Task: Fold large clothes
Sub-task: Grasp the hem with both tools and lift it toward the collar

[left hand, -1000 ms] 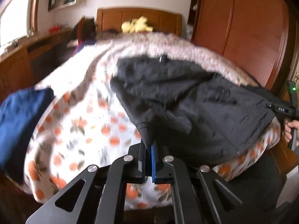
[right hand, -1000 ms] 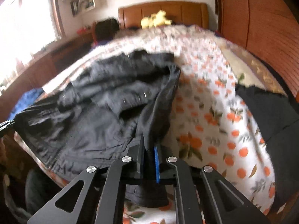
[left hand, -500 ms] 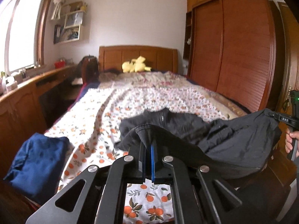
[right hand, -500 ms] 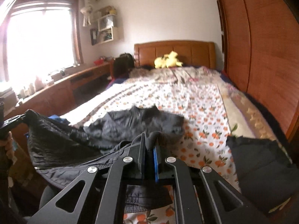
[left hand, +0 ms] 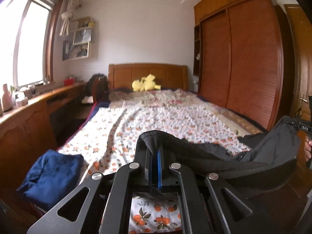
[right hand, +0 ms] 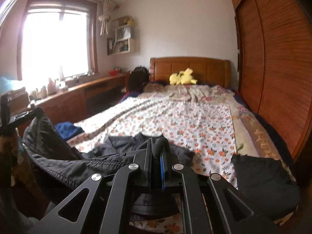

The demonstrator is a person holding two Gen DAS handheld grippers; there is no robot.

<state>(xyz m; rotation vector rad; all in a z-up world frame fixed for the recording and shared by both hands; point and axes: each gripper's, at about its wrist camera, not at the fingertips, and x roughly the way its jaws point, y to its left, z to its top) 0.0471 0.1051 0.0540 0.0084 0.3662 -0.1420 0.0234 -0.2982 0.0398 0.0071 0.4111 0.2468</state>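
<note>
Above the bed's foot (left hand: pixel 156 218), black jacket (left hand: pixel 224 152) stretched between grippers, both jaws clamped on its hem

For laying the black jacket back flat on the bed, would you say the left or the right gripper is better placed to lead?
Neither clearly. The left gripper and right gripper each clamp the black jacket, which sags between them above the floral bedspread, so both should probably move forward together.

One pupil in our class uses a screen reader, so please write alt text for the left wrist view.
The left gripper is shut on an edge of a black jacket, held above the near end of a bed with an orange-print sheet; the right gripper holds its far edge. A blue garment lies at the left, a yellow plush toy by the headboard.
</note>
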